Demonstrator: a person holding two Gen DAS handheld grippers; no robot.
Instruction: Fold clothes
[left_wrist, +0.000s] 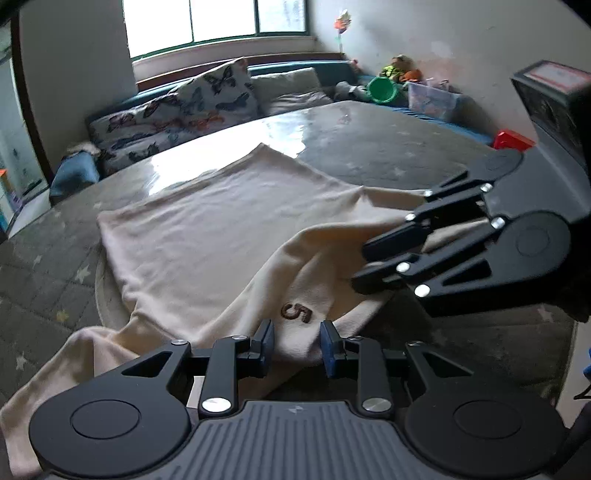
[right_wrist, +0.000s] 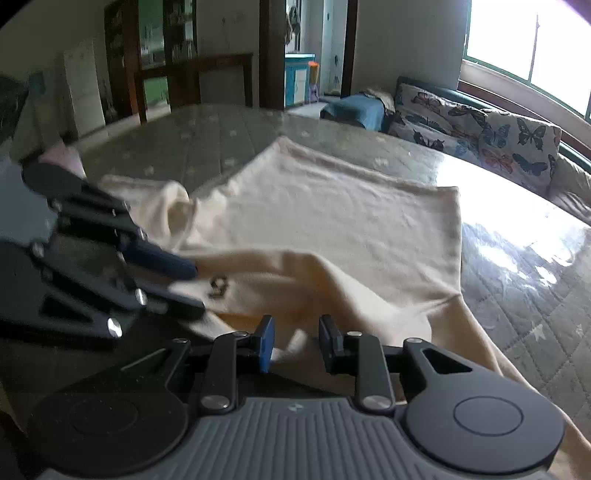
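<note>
Butterfly cushions (left_wrist: 207, 99) along window bench; green bucket (left_wrist: 382, 89); clear bin (left_wrist: 432, 98).

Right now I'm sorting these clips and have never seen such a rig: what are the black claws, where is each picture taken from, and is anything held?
Each claw is a hand-held two-finger gripper with a camera looking along its fingers. One picture comes from the left gripper, the other from the right gripper; each also shows the other claw from the side. A cream garment with a brown mark lies partly folded on a quilted grey surface. Both grippers' jaws stand apart over the cloth, so nothing looks pinched.
</note>
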